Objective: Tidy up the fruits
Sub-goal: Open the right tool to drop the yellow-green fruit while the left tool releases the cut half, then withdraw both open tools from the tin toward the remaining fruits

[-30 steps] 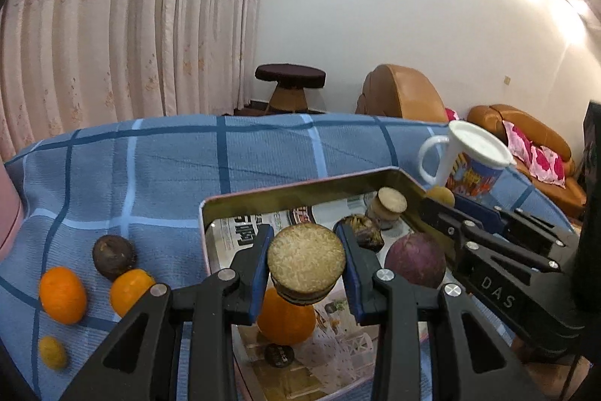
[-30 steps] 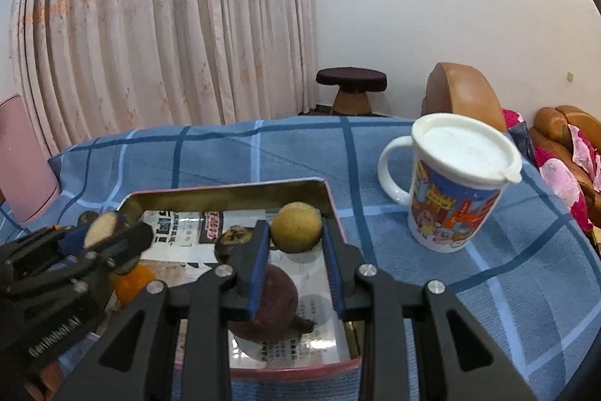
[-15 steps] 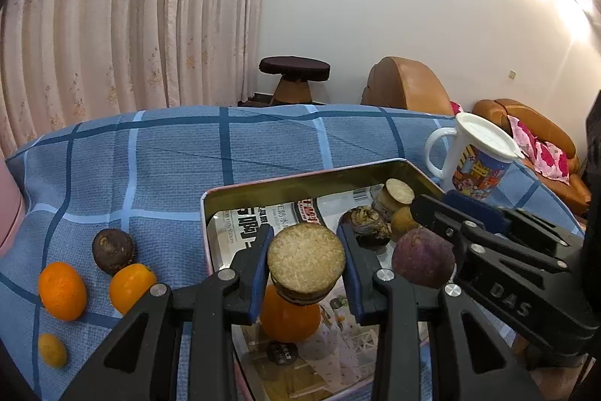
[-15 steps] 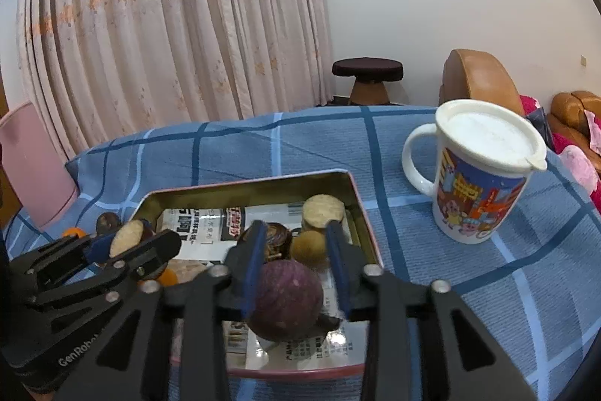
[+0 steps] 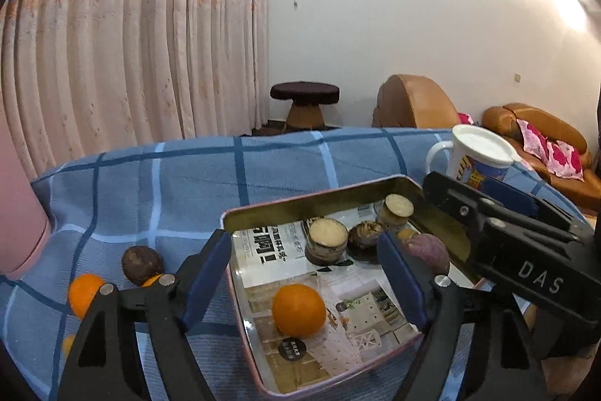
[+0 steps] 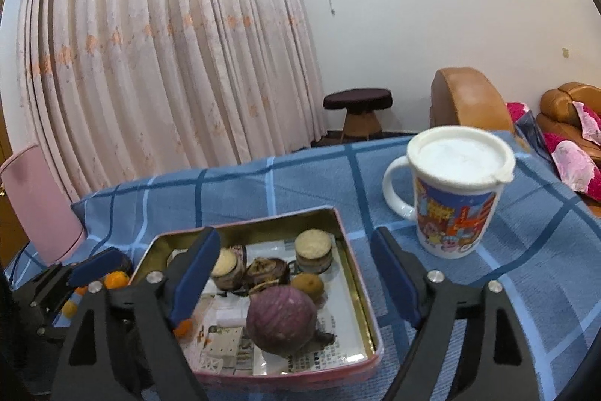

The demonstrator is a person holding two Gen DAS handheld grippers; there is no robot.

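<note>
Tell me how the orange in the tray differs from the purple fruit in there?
The orange is bright, smooth and smaller; the purple fruit is dull, faintly ribbed and bigger. The orange lies on the tray's left side, the purple fruit on its right. Both are round and rest on the paper lining, ungripped.

1. The tray (image 5: pixel 319 198) is open from above; its raised walls bar any level way in.
2. Its far half is crowded: two cut pieces (image 6: pixel 313 250), a dark fruit (image 6: pixel 267 268) and a small yellow fruit (image 6: pixel 308 284) sit close together.
3. A purple fruit (image 6: pixel 281 318) fills the near right; an orange (image 5: pixel 298 310) sits near the middle, with bare paper around it.
4. A lidded mug (image 6: pixel 456 198) stands right of the tray, with a clear cloth strip between.
5. Loose fruits (image 5: pixel 141 264) lie just left of the tray.
6. The far tablecloth (image 5: pixel 188 183) is clear.
</note>
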